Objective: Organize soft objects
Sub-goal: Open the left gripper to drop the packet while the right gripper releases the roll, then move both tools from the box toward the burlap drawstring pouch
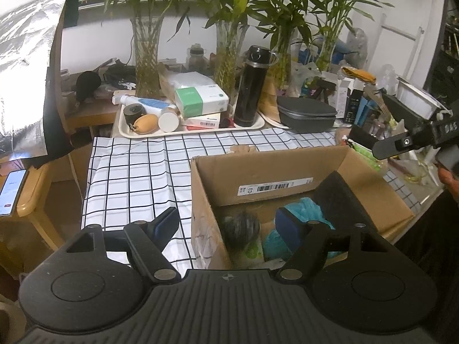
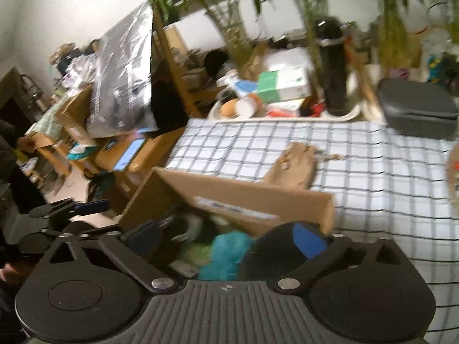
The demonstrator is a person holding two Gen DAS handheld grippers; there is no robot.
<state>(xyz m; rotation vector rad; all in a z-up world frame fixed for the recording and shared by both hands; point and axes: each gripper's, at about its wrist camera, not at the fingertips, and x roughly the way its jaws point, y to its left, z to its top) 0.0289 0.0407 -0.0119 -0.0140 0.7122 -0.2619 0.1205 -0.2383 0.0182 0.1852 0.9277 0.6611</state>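
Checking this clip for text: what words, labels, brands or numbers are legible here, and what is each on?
None can be read for certain.
Barcode sticker inside the cardboard box: print too small.
Green-and-white carton on the tray: print blurred.
Red-and-white carton under it: barcode only.
Phone screen: unreadable.
Right wrist view: motion-blurred.

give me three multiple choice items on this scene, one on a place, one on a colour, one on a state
1. Where does the black thermos stand?
A. on the cream tray
B. inside the cardboard box
C. on the floor

2. What colour is the fluffy soft item in the cardboard box?
A. red
B. teal
C. yellow

3. How is the left gripper?
A. shut on a phone
B. open, holding nothing
C. shut on the thermos

Key: 1 A, it stands upright on the tray behind the checked cloth. 2 B, teal fluff shows in both views. 3 B, its fingers stand apart over the box edge.
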